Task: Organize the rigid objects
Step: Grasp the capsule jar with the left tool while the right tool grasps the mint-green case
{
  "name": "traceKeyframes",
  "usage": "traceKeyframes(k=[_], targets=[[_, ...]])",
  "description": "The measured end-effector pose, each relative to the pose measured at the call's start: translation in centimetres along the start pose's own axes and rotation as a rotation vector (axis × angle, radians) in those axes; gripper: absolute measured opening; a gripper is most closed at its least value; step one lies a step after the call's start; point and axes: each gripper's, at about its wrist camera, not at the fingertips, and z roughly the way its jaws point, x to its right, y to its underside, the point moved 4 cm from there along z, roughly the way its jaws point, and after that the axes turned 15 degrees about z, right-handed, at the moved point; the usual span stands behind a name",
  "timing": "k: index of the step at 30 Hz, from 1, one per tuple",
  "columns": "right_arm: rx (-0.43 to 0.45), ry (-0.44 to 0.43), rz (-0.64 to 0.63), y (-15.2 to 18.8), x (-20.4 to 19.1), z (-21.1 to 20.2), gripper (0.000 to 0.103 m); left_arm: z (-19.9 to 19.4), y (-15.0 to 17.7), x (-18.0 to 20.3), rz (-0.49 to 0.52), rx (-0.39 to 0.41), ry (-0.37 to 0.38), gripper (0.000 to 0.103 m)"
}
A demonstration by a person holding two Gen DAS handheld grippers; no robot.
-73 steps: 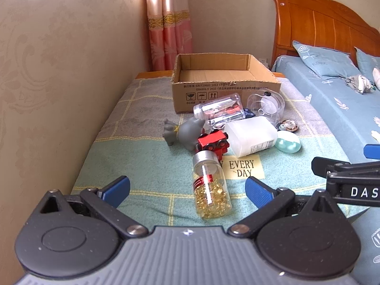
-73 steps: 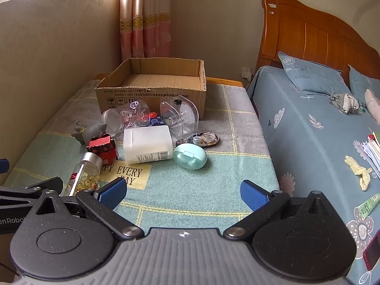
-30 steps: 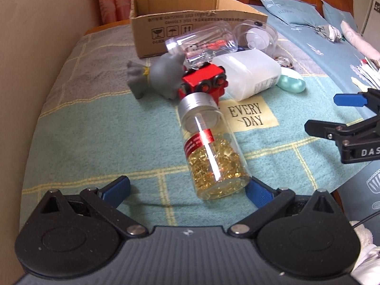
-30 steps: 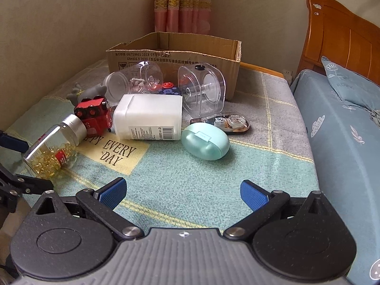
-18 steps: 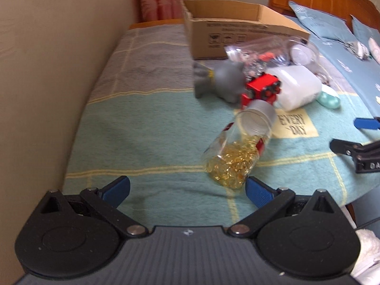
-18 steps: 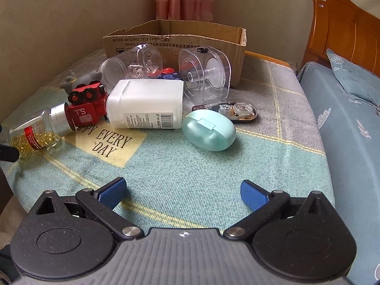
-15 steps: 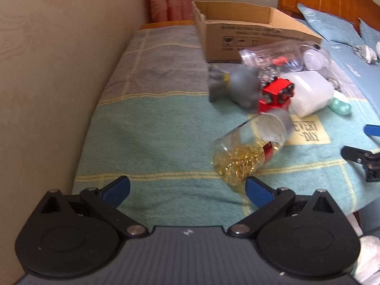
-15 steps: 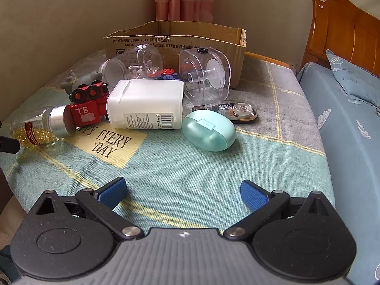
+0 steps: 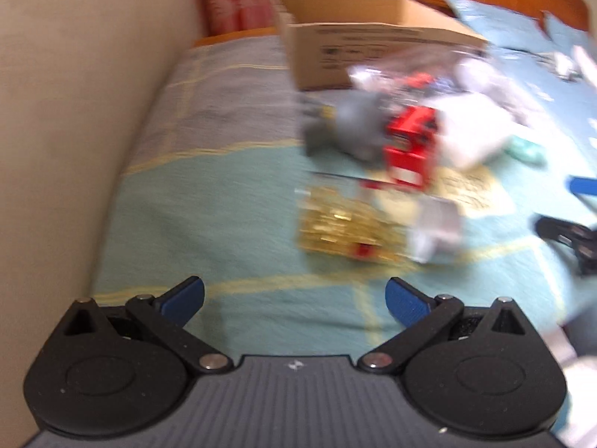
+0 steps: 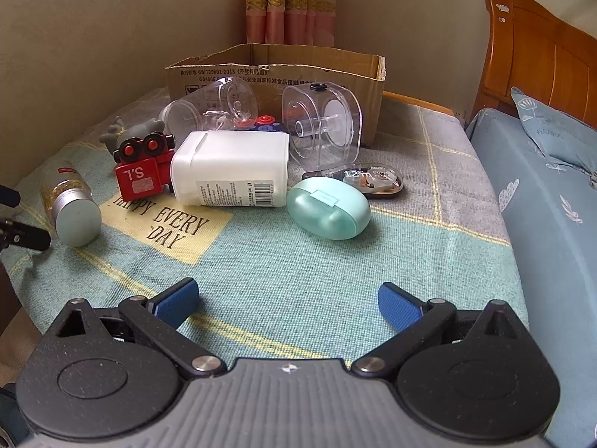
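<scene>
On the blanket-covered surface, a cardboard box stands at the back. Before it lie two clear containers, side by side. In front of them a bottle lies on its side, with a toy train touching its left end and an oval case just beside its right. A capsule jar lies further left; a bed runs along the right.

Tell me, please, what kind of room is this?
Most likely a bedroom: a wooden headboard with a pillow on the right, pink curtains in the corner, and a blanket-covered surface holding the clutter.
</scene>
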Motion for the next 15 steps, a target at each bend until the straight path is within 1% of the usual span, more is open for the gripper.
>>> traceKeyframes(k=[2,3,5,6,8,11,15], targets=[[0.002,-0.001,-0.001,0.0,0.0,0.0,0.103,0.0,-0.1,1.2,0.017,0.017,0.058,0.102],[0.002,-0.002,-0.002,0.0,0.0,0.0,0.103,0.0,-0.2,1.6,0.029,0.023,0.073,0.102],[0.004,-0.004,-0.003,0.0,0.0,0.0,0.103,0.2,-0.7,2.6,0.055,0.032,0.064,0.102],[0.007,-0.006,-0.004,0.1,0.1,-0.1,0.103,0.5,-0.9,2.8,0.046,0.032,0.069,0.103],[0.01,-0.011,-0.008,0.1,0.1,-0.1,0.103,0.6,-1.1,2.8,0.021,0.032,0.052,0.103],[0.007,-0.022,-0.017,0.1,0.3,-0.1,0.103,0.8,-1.3,2.7,0.011,0.029,0.044,0.103],[-0.017,-0.047,-0.042,-0.6,0.4,0.4,0.103,0.9,-1.1,2.7,-0.008,0.057,0.016,0.103]])
